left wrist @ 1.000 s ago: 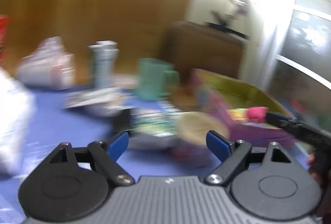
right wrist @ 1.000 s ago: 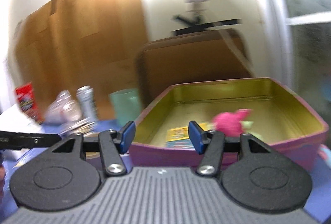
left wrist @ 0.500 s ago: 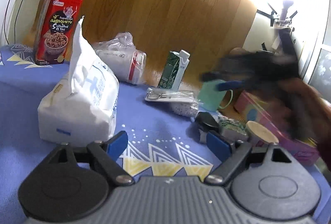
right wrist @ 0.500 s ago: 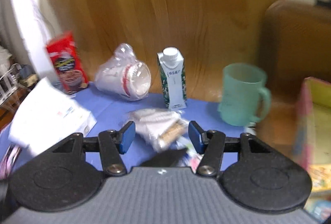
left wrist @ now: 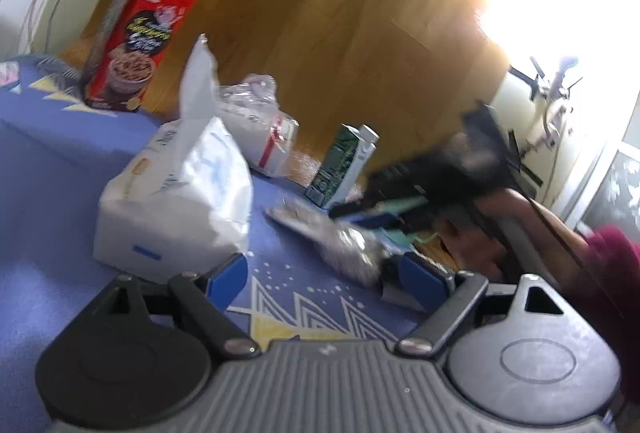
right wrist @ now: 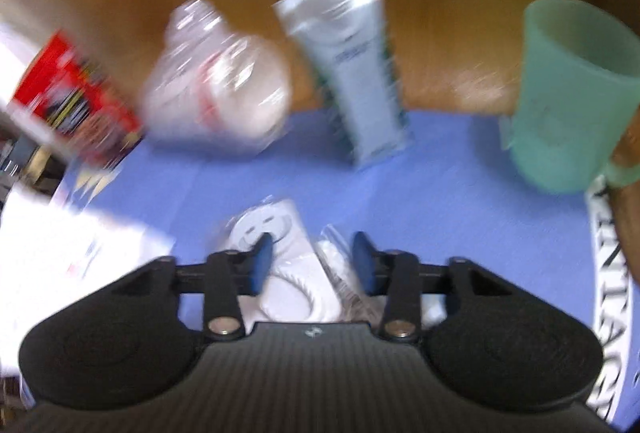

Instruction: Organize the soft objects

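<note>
On the blue desk, my left tool hangs released beside the white tissue pack, gripping nothing. To the right, my right tool is closing over a clear-wrapped white packet lying between its jaws. The crinkly wrap may slip, or I could snag the second packet touching it.

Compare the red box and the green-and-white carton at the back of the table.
The red box is wider and printed with a bowl of food; the green-and-white carton is slimmer, with a white screw cap on a sloped top. The box stands at the far left, the carton nearer the green mug. Both stand upright on the blue cloth near the wooden wall.
</note>
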Demonstrator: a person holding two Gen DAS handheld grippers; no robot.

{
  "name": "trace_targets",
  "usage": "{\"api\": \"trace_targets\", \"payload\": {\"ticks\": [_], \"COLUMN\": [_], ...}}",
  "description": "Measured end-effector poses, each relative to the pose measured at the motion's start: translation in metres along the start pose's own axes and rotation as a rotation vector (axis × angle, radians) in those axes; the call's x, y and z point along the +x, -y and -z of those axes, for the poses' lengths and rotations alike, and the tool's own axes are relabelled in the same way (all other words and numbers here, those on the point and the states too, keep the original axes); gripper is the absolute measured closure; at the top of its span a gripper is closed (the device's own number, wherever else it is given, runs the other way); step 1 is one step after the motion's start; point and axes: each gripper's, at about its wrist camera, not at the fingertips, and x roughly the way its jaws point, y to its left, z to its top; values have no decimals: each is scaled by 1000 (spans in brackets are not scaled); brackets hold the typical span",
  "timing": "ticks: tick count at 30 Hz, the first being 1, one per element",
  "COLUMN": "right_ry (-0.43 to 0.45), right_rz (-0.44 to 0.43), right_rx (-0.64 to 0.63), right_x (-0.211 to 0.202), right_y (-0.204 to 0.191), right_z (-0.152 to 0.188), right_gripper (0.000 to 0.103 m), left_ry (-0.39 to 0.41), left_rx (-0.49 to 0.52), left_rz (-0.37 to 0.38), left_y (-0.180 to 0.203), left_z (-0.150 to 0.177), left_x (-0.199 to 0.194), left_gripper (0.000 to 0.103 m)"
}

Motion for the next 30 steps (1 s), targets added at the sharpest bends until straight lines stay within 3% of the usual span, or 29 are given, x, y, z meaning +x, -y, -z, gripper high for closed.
{"api": "trace_targets", "payload": {"ticks": [8, 13, 16, 22, 30], "right_ry": [-37, 266, 363, 378, 382], "right_rz": [-92, -72, -88, -109, -57], "right_rx": [-270, -321, -337, -283, -309], "right_x": [-52, -118, -137, -129, -112], "right_y": [-47, -39, -27, -12, -18], "right_z": [91, 147, 185, 235, 251], "right_gripper": [65, 60, 58, 58, 50], "left_ry": [19, -5, -16, -39, -39], "left_rx": [-58, -15, 23, 103, 134], "left_rz": [3, -5, -11, -18, -37], "left_y": [-10, -2, 4, 18, 24], "left_z": [-1, 1, 4, 8, 10], "left_x": [-6, -2, 0, 4, 6], "left_gripper": [17, 14, 14, 13, 12]}}
